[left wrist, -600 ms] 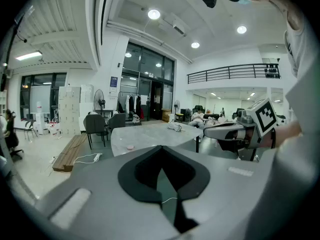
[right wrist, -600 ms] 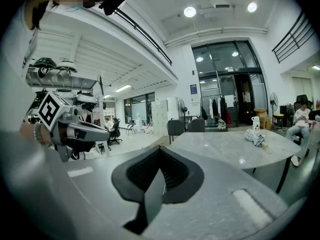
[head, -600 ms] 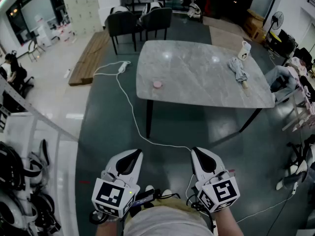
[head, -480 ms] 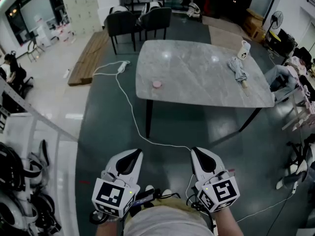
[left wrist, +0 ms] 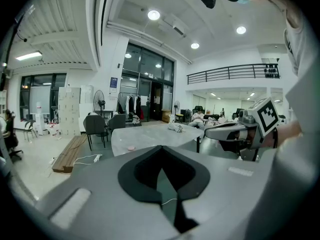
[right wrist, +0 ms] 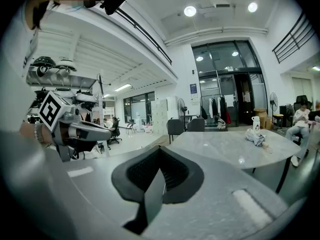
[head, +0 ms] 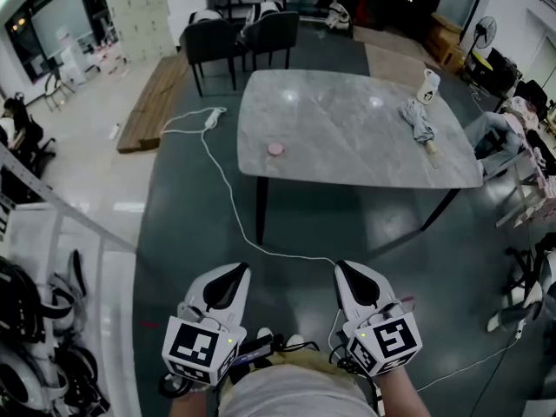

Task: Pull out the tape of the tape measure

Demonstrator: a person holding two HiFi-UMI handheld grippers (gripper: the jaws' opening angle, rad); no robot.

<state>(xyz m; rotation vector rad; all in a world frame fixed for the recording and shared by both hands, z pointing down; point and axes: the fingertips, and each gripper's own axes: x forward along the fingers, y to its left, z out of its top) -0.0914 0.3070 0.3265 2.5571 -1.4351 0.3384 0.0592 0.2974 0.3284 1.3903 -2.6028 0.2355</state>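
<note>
At 6 o'clock in head view, left gripper (head: 236,272) and right gripper (head: 344,268) are closed | pink disc (head: 276,148), judged the tape measure, lies on table (head: 365,129) at 12, well apart | left gripper view: nothing is gripped | right gripper view: likewise | step: approach; jaws must be opened.

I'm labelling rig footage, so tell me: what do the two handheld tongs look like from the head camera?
Both the left tongs and right tongs have white, teardrop-shaped shells with black inner pads. Each carries a cube with black-and-white square markers; black cables run near their bases.
</note>
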